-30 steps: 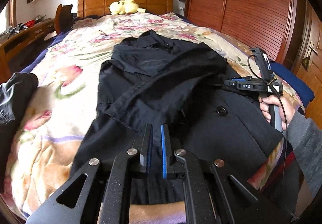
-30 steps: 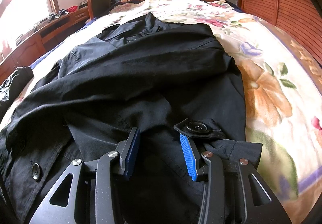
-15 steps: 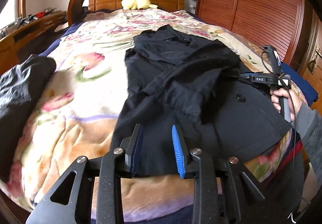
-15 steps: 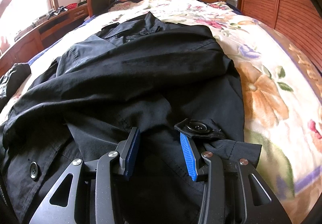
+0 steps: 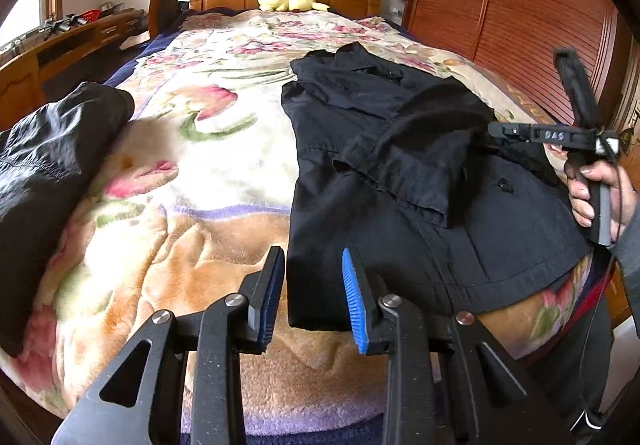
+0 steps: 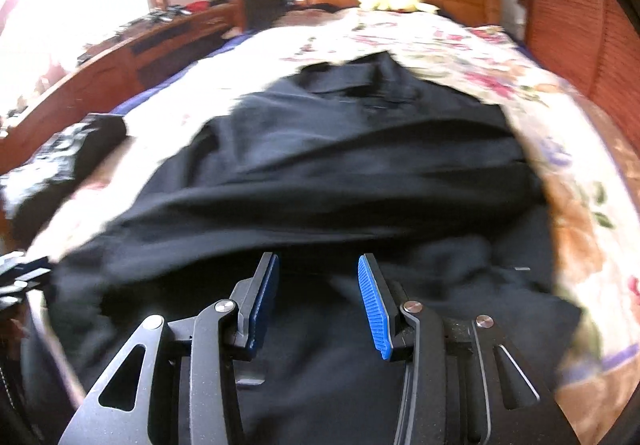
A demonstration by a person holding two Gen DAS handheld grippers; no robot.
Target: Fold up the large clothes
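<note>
Lengthwise, the black coat (image 5: pixel 384 181) is laid along the bed (image 5: pixel 192 173), collar away from both tongs. It is creased, one sleeve folded across. Left tongs (image 5: pixel 314 293) and right tongs (image 6: pixel 316 305) are released, empty.

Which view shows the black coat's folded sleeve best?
Left wrist view: sharp, with the sleeve lying across the black coat and its cuff edge and a button visible. The right wrist view is motion-blurred; the coat reads only as dark folds.
</note>
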